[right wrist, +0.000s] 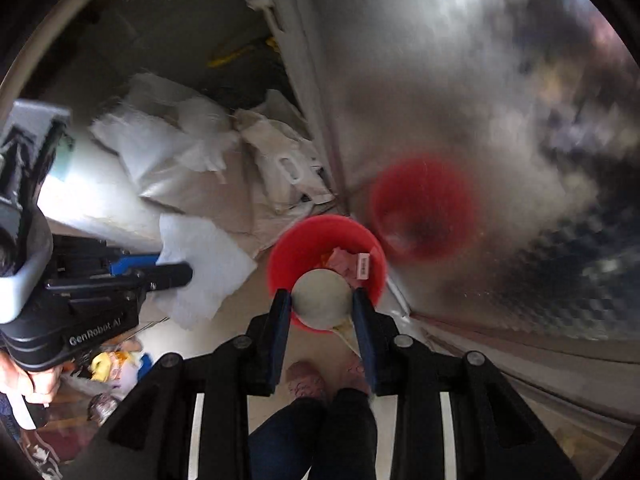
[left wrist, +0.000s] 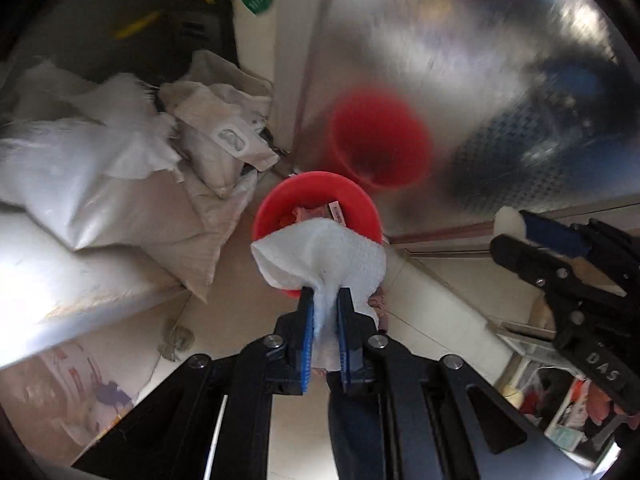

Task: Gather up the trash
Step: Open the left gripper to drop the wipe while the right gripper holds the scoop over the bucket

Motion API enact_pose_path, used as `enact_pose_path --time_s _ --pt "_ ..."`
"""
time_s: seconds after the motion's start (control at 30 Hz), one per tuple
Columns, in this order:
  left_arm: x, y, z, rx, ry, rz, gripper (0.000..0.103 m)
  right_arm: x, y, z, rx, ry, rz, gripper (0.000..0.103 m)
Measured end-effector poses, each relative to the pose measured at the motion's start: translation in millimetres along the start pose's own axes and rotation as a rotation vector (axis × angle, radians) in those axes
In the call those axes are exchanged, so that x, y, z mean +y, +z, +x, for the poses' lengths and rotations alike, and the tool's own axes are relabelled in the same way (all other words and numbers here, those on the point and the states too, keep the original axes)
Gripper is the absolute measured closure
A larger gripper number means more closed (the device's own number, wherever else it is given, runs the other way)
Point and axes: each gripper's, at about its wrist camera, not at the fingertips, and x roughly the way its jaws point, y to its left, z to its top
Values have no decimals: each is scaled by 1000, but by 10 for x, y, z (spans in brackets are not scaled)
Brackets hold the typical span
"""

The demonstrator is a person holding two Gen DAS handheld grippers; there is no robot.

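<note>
Left wrist: left gripper (left wrist: 325, 300) clamped on white paper towel (left wrist: 320, 252) hanging over red bin (left wrist: 276, 204) by steel wall; right wrist: right gripper (right wrist: 322, 304) pinches pale round ball (right wrist: 322, 298) above bin's near rim.

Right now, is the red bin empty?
No. The right wrist view shows wrappers and scraps already lying inside the red bin, below the pale round object in the right tongs.

A brushed-metal wall panel (left wrist: 460, 60) meets a pale floor (left wrist: 240, 280), with white sacks (left wrist: 120, 184) piled alongside.
</note>
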Motion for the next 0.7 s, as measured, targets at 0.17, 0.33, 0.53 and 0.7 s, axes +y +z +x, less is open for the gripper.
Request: enact_pose_path --time_s 0.17,0.33,0.53,0.7 --pt "0 75 516 8 -14 16 92 -141 -95 381 31 -24 27 73" --pt "-20 82 745 -8 12 74 90 -235 -172 647 49 -30 23 73" --pt "31 130 963 -17 9 81 68 -300 -209 800 76 -27 36 73" --pt "67 133 1043 -5 45 73 63 -267 -197 865 82 -21 37 73"
